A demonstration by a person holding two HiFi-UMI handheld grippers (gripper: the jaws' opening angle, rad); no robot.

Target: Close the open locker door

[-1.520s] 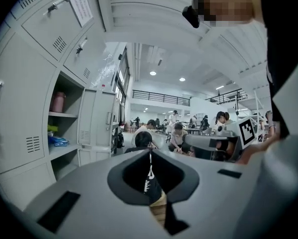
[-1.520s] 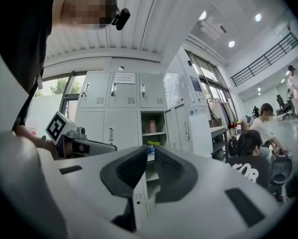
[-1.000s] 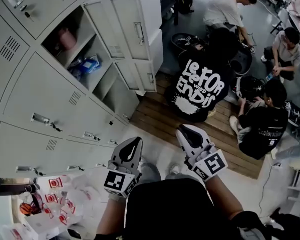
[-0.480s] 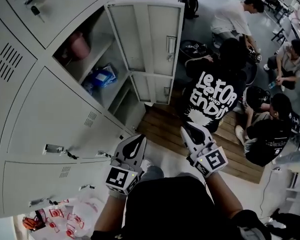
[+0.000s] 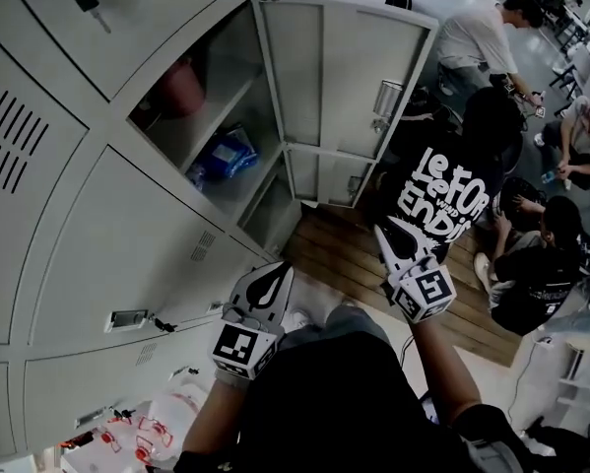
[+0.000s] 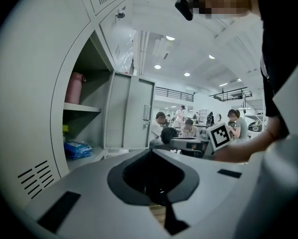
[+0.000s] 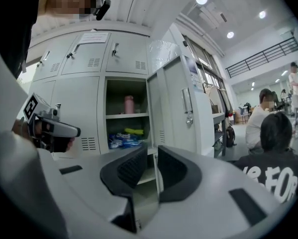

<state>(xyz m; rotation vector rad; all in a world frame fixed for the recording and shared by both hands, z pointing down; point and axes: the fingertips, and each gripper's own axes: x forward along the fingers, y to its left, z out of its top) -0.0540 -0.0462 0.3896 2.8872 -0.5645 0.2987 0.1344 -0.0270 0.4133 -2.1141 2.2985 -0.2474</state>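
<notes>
A locker (image 5: 98,235) bank fills the left of the head view, with one grey door (image 5: 359,77) swung wide and a smaller lower door (image 5: 324,177) open beneath it

Both hang ahead of the two tools and touch neither

The right hand-held gripper (image 5: 385,233) points at the open doors from close by, its tip just below and right of the lower door's free edge, and its jaws are drawn together with nothing between them

In the right gripper view the door's hinged edge rises straight above the jaws, with the panel and its latch (image 7: 187,106) spreading off to the right

The left hand-held gripper (image 5: 278,270) sits nearer the closed locker fronts, below the open compartment and well short of the door, jaws likewise closed and empty

From the left gripper view the door stands beyond the jaws, a little left of centre, edge toward the camera

Inside the open compartment a pink flask (image 5: 181,87) stands on the upper shelf and a blue packet (image 5: 226,156) lies on the shelf under it

Beyond the door a person (image 5: 442,195) in a black printed shirt crouches on a wooden pallet (image 5: 339,254), with others seated farther back
</notes>
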